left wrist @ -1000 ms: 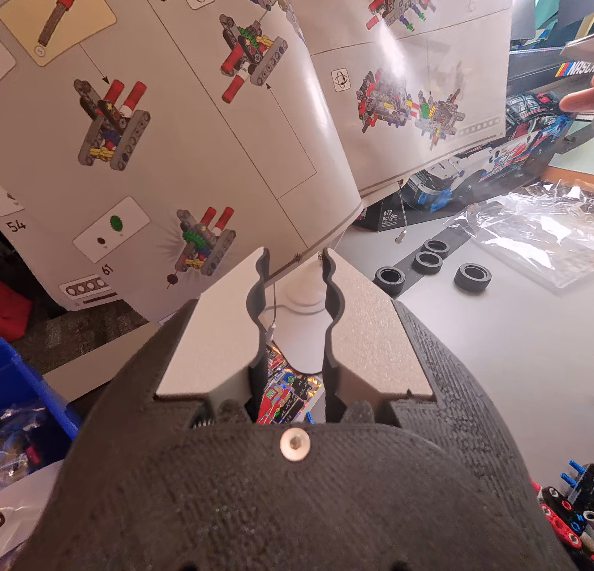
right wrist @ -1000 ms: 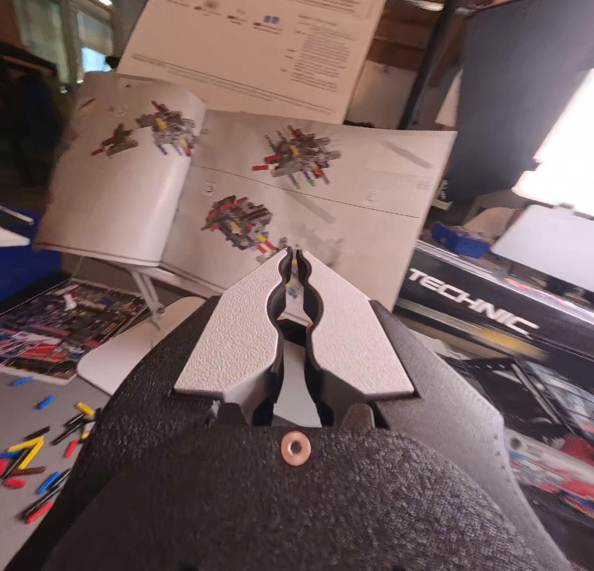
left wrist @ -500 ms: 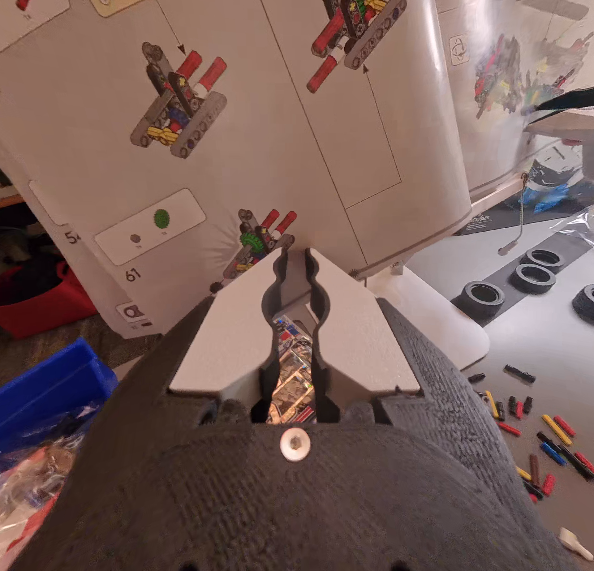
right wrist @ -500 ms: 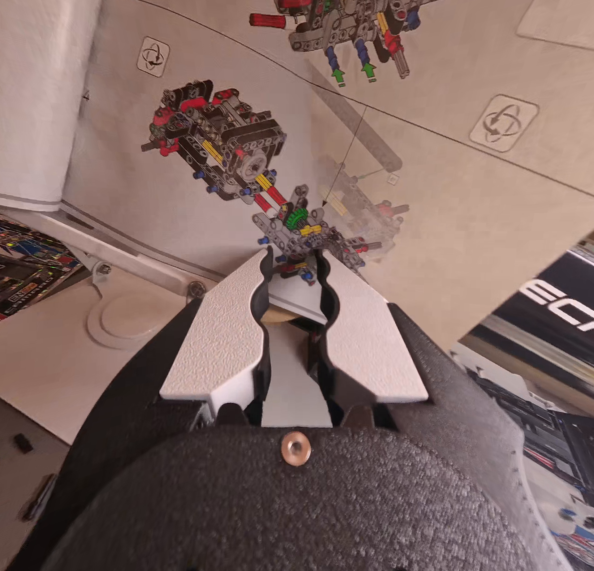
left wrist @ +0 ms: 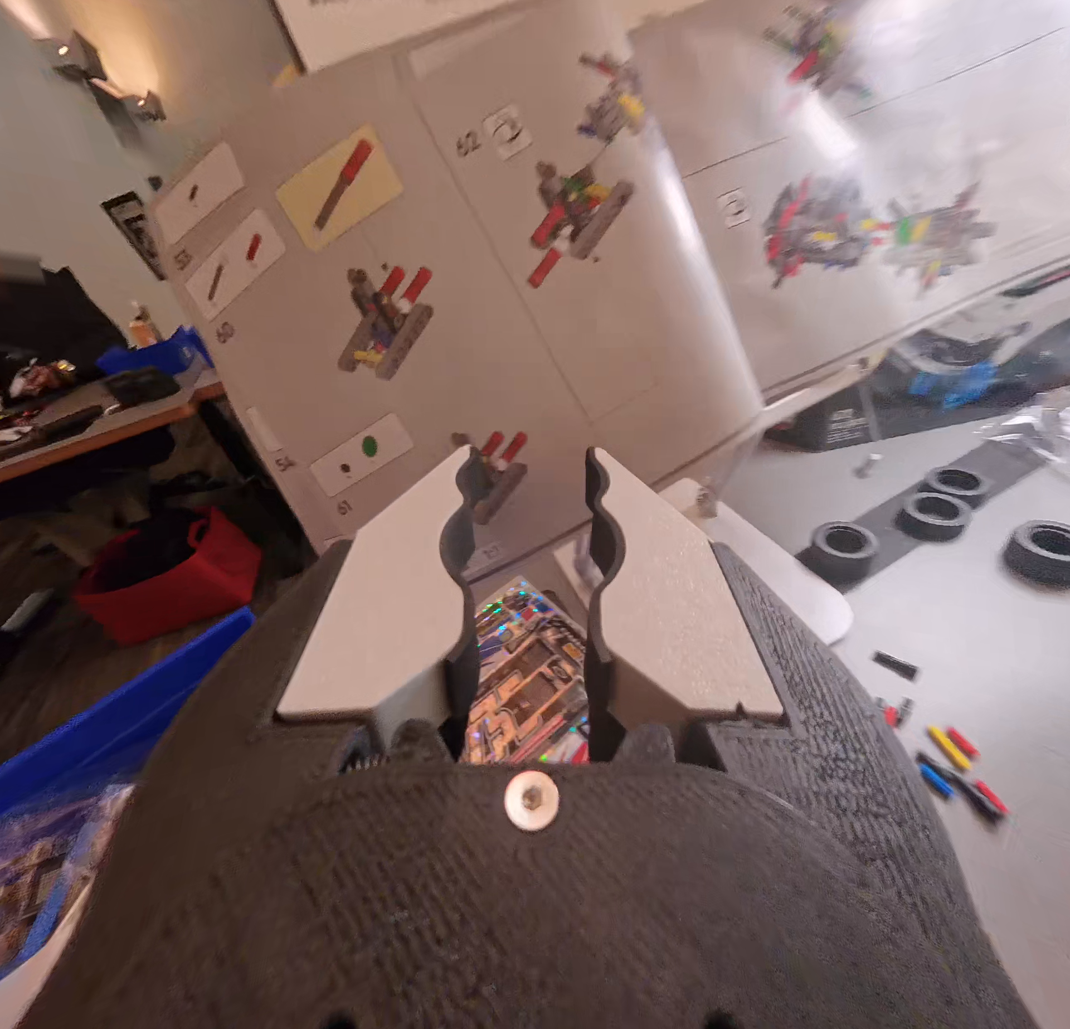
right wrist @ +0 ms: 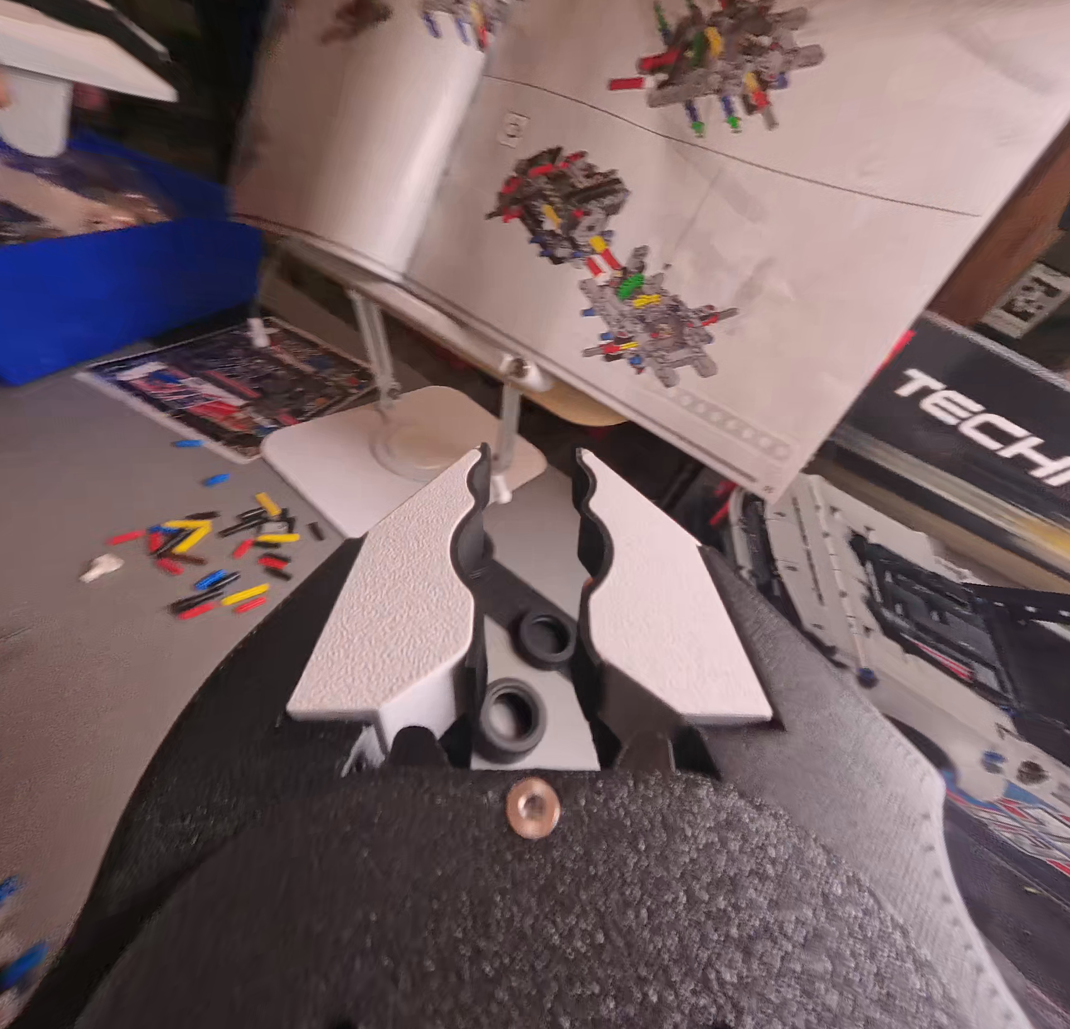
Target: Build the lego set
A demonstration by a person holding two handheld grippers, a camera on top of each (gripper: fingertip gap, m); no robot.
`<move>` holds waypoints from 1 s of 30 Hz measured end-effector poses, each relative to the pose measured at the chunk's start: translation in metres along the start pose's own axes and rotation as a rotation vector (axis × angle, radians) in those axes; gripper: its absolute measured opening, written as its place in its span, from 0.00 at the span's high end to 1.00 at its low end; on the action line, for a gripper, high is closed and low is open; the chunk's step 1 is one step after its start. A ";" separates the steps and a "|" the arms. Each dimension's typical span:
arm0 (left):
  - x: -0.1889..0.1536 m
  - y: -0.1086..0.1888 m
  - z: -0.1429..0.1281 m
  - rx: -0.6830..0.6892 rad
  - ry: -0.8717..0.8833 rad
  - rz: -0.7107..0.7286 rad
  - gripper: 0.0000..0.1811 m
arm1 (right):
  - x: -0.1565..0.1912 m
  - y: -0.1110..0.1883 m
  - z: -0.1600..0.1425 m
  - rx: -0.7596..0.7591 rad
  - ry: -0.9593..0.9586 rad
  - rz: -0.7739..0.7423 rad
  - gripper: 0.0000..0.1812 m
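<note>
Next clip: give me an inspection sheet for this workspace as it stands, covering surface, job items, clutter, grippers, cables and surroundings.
Surface: grey tabletop, bare patches between items.
Job's things: open white instruction booklet propped on a white stand; black rubber tyres on the table; scattered small red, yellow, blue and black pins; black set box.
Clutter: clear plastic bag; shiny sticker sheet; blue bin.
Grippers: left gripper open, fingers empty; right gripper open, empty, above the tyres.
Cables: nothing seen.
Surroundings: red bag on the floor; side desk, blurred.
</note>
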State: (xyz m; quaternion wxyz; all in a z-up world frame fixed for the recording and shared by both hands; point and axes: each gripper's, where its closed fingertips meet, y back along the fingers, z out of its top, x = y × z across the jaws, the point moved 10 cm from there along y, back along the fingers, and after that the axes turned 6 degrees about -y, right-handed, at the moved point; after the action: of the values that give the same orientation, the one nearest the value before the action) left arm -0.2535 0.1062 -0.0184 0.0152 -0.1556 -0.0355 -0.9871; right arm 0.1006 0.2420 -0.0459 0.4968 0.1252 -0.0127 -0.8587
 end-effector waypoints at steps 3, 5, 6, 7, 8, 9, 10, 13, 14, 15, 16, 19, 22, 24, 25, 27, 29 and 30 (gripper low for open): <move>-0.033 0.033 0.014 -0.030 0.023 -0.184 0.80 | 0.035 0.046 -0.012 0.042 0.020 0.270 0.86; -0.062 0.056 0.018 -0.033 0.023 -0.349 0.79 | 0.059 0.075 -0.028 0.100 0.065 0.398 0.83; -0.078 0.068 0.018 -0.030 0.006 -0.427 0.79 | 0.069 0.089 -0.037 0.139 0.099 0.451 0.81; -0.095 0.078 0.017 -0.020 -0.020 -0.501 0.78 | 0.078 0.103 -0.048 0.189 0.132 0.490 0.77; -0.111 0.087 0.013 -0.002 -0.052 -0.570 0.77 | 0.084 0.114 -0.059 0.239 0.157 0.509 0.73; -0.127 0.095 0.008 0.024 -0.087 -0.641 0.75 | 0.088 0.124 -0.070 0.282 0.174 0.519 0.70; -0.143 0.100 0.002 0.064 -0.120 -0.713 0.74 | 0.090 0.133 -0.080 0.310 0.174 0.526 0.67; -0.180 0.102 -0.022 0.215 -0.214 -0.873 0.64 | 0.090 0.146 -0.103 0.336 0.162 0.529 0.60; -0.189 0.100 -0.030 0.251 -0.241 -0.907 0.62 | 0.091 0.146 -0.109 0.345 0.189 0.514 0.59; -0.197 0.096 -0.038 0.288 -0.260 -0.945 0.59 | 0.092 0.146 -0.114 0.359 0.224 0.501 0.58; -0.204 0.092 -0.046 0.330 -0.281 -0.977 0.57 | 0.094 0.144 -0.118 0.372 0.258 0.494 0.57; -0.220 0.080 -0.065 0.438 -0.383 -1.034 0.51 | 0.100 0.138 -0.122 0.368 0.358 0.483 0.61; -0.233 0.072 -0.075 0.461 -0.450 -1.055 0.51 | 0.101 0.134 -0.124 0.352 0.463 0.463 0.67; -0.237 0.068 -0.078 0.459 -0.475 -1.069 0.57 | 0.102 0.132 -0.124 0.323 0.510 0.456 0.74; -0.238 0.067 -0.078 0.442 -0.471 -1.086 0.61 | 0.102 0.132 -0.124 0.308 0.520 0.460 0.78; -0.238 0.066 -0.077 0.415 -0.467 -1.104 0.64 | 0.102 0.133 -0.124 0.297 0.523 0.475 0.86; -0.237 0.067 -0.078 0.377 -0.494 -1.095 0.64 | 0.099 0.134 -0.122 0.283 0.501 0.497 0.91; -0.237 0.068 -0.078 0.361 -0.504 -1.102 0.64 | 0.098 0.134 -0.121 0.290 0.482 0.519 0.92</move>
State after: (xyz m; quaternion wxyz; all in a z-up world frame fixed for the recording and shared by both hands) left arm -0.0494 0.0370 -0.1615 -0.4783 -0.3372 -0.2788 -0.7615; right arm 0.1952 0.1027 -0.1629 0.6634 0.3852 -0.0482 -0.6396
